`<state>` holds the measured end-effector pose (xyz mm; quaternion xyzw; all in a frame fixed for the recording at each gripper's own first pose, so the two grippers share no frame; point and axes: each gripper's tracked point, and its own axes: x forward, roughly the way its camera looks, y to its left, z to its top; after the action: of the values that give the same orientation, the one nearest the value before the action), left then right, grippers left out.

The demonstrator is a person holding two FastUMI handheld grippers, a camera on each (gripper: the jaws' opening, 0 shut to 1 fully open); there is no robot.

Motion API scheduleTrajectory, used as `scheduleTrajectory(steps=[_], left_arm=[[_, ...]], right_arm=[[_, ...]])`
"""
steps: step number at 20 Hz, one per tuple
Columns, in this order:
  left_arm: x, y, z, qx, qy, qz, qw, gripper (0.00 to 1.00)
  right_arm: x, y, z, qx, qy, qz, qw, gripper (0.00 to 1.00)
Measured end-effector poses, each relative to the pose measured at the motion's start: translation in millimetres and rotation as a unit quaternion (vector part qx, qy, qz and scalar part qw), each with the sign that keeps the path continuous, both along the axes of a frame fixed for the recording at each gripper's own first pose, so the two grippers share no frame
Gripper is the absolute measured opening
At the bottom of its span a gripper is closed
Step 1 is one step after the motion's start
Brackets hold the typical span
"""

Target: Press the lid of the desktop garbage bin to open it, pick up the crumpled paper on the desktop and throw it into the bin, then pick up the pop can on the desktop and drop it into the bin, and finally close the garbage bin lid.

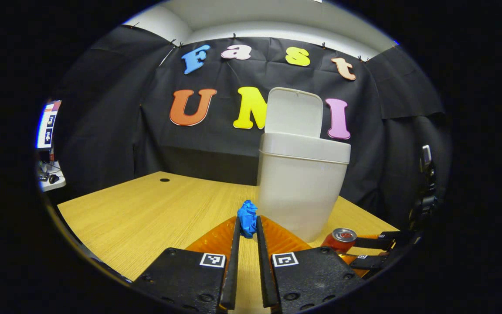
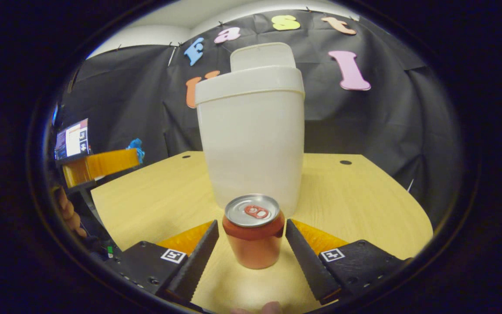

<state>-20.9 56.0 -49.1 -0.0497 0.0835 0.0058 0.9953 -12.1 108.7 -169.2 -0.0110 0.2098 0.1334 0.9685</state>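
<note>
my left hand-held gripper (image 1: pixel 247 226) clamped on crumpled paper (image 1: pixel 247 222), raised off tabletop (image 1: pixel 146 213) | bin (image 1: pixel 300 187) lid (image 1: pixel 293 112) up; right gripper view: my right hand-held gripper (image 2: pixel 251 237) spread wide around upright pop can (image 2: pixel 254 231), fingers clear of it; can stands before bin
</note>
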Motion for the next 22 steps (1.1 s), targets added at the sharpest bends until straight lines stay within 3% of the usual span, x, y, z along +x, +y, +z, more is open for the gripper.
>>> scheduleTrajectory(steps=[10,12,14,22], left_arm=[[13,6,71,-0.003,-0.081,0.009,0.997,0.25],[16,6,85,0.004,-0.092,0.01,0.996,0.25],[20,5,96,0.017,-0.102,0.01,0.995,0.29],[42,-7,167,0.032,-0.182,0.009,0.983,0.25]], right_arm=[[3,-6,-22,0.029,0.056,-0.008,0.998,0.95],[2,-6,-24,0.023,0.061,-0.008,0.998,0.87],[1,-7,-18,0.024,0.055,-0.006,0.998,0.84],[-12,-8,11,0.019,0.008,0.021,1.0,0.8]])
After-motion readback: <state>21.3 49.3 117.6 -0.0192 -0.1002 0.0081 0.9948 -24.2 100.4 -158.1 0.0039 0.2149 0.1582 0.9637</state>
